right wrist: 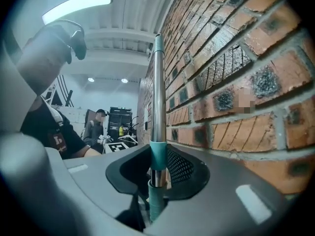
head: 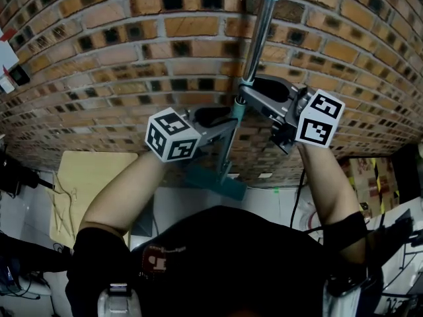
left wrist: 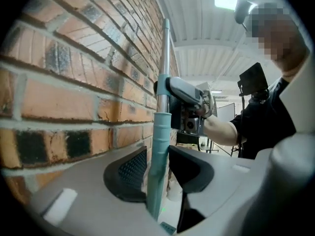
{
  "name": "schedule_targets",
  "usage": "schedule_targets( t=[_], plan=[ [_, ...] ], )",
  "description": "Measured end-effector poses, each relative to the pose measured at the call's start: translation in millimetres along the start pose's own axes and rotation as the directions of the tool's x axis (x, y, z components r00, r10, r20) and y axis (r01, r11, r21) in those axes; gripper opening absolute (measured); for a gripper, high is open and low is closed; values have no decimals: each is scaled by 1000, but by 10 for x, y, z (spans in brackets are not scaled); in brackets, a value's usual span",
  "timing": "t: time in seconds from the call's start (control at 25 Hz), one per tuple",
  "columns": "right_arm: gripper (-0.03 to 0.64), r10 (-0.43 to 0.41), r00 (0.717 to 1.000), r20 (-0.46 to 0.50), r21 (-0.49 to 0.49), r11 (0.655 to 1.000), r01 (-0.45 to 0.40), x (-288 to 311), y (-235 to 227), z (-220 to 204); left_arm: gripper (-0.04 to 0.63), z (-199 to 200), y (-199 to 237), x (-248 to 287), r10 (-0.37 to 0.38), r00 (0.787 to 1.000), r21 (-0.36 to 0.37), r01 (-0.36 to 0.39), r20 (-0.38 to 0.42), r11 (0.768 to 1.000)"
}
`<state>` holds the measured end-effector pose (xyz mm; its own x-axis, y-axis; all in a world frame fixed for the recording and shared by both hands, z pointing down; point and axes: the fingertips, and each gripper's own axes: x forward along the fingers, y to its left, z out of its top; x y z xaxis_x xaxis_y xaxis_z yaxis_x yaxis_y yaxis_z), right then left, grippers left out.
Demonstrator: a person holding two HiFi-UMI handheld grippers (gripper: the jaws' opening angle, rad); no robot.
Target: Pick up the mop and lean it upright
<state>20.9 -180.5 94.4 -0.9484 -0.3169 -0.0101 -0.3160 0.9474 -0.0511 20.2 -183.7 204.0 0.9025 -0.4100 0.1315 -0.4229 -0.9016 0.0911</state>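
My left gripper [left wrist: 156, 155] pinches the teal sleeve of the upright mop handle [left wrist: 165, 68] between its jaws, the brick wall [left wrist: 74, 82] close at its left, my right gripper [left wrist: 168, 90] clasping the pole higher up.

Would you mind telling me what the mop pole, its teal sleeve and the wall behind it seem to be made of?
Mop pole: likely polished metal, silvery with a bright reflective streak.
Teal sleeve: probably matte plastic, evenly coloured and dull, with no glare.
Wall: rough fired brick with pale mortar joints; some faces are dark and pitted.
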Motion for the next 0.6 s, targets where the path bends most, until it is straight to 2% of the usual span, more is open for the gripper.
schedule_targets(
  t=[0.16,0.36,0.6],
  plan=[
    [109,8,1000,-28,0,1000,-8,17,-2,-237,140,-293,119,-162,22,999,-30,-21,29,999],
    [109,11,998,-69,7,1000,-11,34,-58,-683,130,-739,354,-355,109,992,-41,-107,60,993],
    [109,-21,994,-107,26,999,24,-16,-225,-1349,119,-1384,595,-467,193,980,-78,-189,54,979]
  ],
)
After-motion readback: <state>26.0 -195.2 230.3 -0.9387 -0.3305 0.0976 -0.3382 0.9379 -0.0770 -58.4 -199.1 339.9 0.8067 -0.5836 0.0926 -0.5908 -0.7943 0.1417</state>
